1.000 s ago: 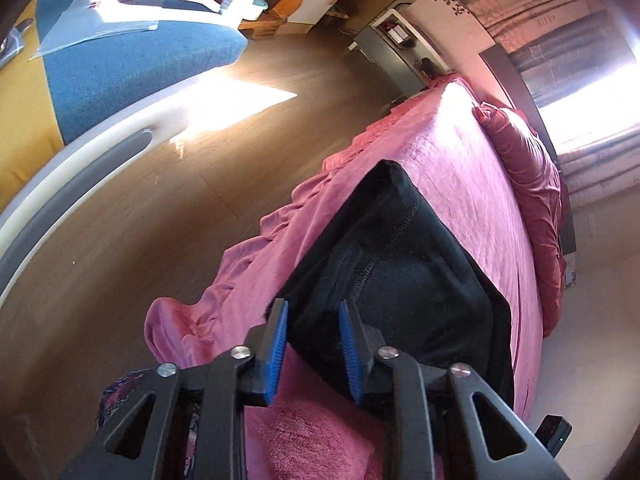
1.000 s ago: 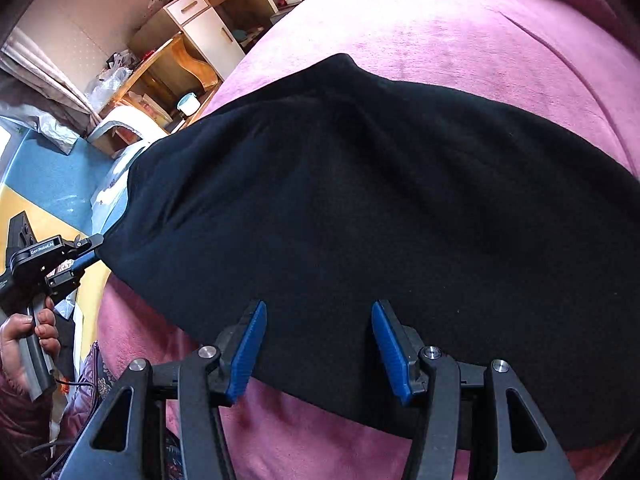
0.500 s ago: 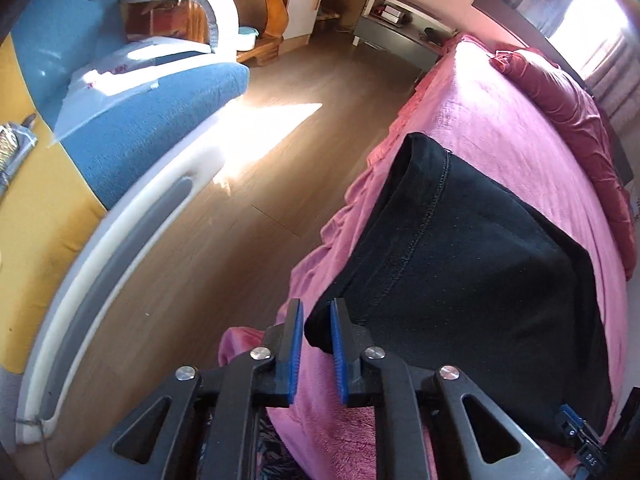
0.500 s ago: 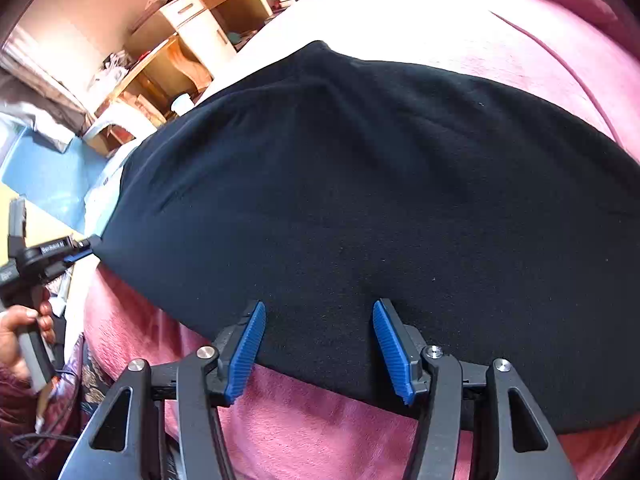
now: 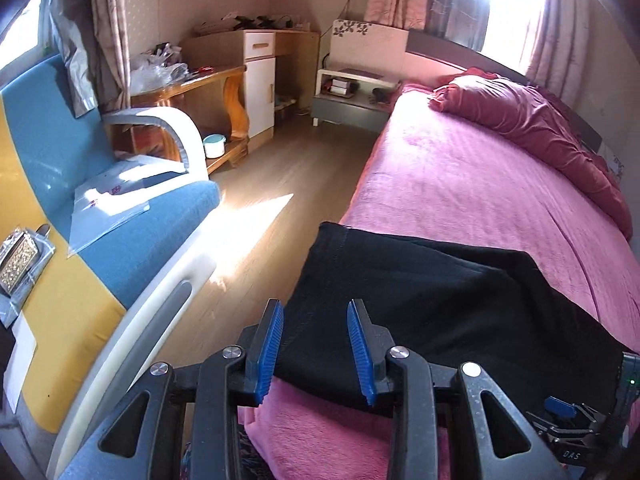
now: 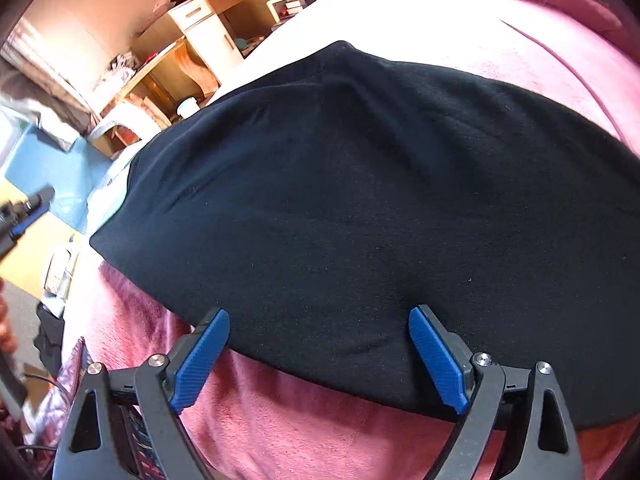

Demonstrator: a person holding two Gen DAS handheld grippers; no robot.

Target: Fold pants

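Left wrist view: left gripper [image 5: 316, 350], fingers just parted and released, nothing between them (half a second earlier they pinched the near-left corner of the pants). Black pants [image 5: 420, 300] lie folded flat on the pink bed [image 5: 460, 184], their near edge just beyond the fingertips. Right gripper [image 6: 320, 356]: fingers just spread wide, empty, hovering over the pants' near hem. Judgement: both corners let go, so this fold looks laid down; a further fold or smoothing may follow.
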